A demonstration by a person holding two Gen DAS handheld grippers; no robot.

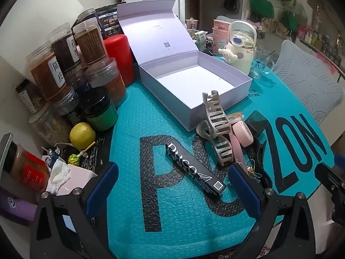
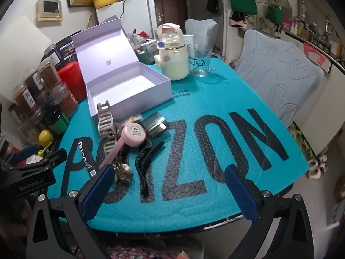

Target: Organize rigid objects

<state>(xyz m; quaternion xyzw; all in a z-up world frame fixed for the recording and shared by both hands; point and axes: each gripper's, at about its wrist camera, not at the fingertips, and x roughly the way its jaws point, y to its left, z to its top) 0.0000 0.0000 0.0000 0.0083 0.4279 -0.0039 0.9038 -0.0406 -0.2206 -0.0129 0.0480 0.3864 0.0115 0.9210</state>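
An open white box with its lid up stands on the teal mat. Before it lies a pile: a beige hair claw, a pink round handled item, a long black carton, a black hair claw, a small gold clip and a dark shiny packet. My left gripper is open above the carton. My right gripper is open and empty, just right of the pile.
Jars and a red canister crowd the left side, with a yellow fruit. A cream character bottle and a glass mug stand behind the box. A padded chair is at the right.
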